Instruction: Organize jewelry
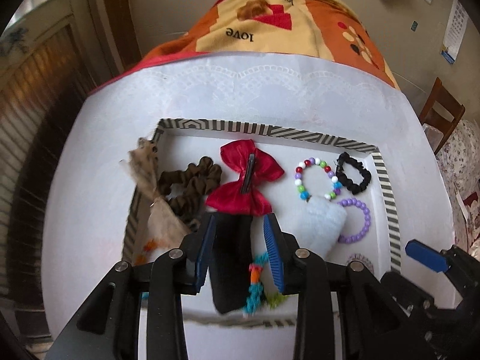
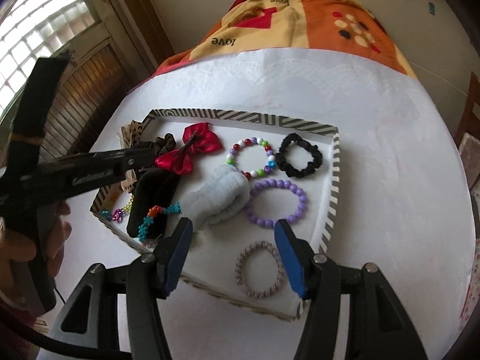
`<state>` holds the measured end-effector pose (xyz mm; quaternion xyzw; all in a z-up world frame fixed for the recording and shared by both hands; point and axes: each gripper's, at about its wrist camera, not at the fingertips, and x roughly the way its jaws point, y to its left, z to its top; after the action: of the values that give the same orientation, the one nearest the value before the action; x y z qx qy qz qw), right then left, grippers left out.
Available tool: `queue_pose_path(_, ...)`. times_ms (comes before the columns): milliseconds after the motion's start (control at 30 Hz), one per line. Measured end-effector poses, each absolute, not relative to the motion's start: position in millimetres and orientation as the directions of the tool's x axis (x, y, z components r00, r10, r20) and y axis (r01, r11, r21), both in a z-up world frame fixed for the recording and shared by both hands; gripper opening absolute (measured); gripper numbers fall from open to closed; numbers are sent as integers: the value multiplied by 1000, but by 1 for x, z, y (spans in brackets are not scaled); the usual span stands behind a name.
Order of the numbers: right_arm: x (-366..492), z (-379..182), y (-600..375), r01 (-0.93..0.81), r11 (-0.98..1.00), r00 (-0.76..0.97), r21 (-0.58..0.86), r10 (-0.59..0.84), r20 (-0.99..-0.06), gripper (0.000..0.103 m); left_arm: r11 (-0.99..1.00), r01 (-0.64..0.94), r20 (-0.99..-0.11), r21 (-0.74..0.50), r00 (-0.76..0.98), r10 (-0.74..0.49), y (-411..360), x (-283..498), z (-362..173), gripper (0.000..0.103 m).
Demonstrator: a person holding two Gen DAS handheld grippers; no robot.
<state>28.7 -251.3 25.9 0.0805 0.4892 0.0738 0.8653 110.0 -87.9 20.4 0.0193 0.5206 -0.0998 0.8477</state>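
Note:
A striped tray (image 1: pixel 387 186) (image 2: pixel 333 186) holds a red bow (image 1: pixel 249 180) (image 2: pixel 192 150), a brown scrunchie (image 1: pixel 189 186), a mixed-colour bead bracelet (image 1: pixel 303 194) (image 2: pixel 271 165), a black scrunchie (image 1: pixel 358 187) (image 2: pixel 295 172), a purple bead bracelet (image 2: pixel 297 195) and a pale blue fluffy band (image 2: pixel 222 195). My left gripper (image 1: pixel 240 217) is open above a black band (image 1: pixel 228 264) (image 2: pixel 150 198) and a colourful chain bracelet (image 1: pixel 255 294) that lie in the tray. My right gripper (image 2: pixel 233 223) hangs open over a braided pink-grey hair tie (image 2: pixel 240 270), clear of it.
The tray sits on a white lace-edged cloth (image 2: pixel 390 180) over a round table. A leopard-print fabric piece (image 1: pixel 147 174) hangs over the tray's left rim. An orange "love" blanket (image 1: pixel 270 24) lies behind, a wooden chair (image 1: pixel 441 114) at the right. A hand (image 2: pixel 18 246) holds the left gripper.

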Motion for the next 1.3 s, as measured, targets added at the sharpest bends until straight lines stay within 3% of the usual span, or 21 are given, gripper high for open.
queue_pose_path(500,-5,68,-239,2,990,602,139,110,-791,63,992,116,-851,-44,516,-98,-71,48,57,25)
queue_pose_path(633,-10,78,-236,11,992,623,128,93,-777,69,994,106,-831,-31,549,-85,-69,38,69,25)
queue_pose_path(1300,-17,93,-223,19,994,642,106,70,-763,69,997,70,-809,-29,584,-64,-61,24,86,25)
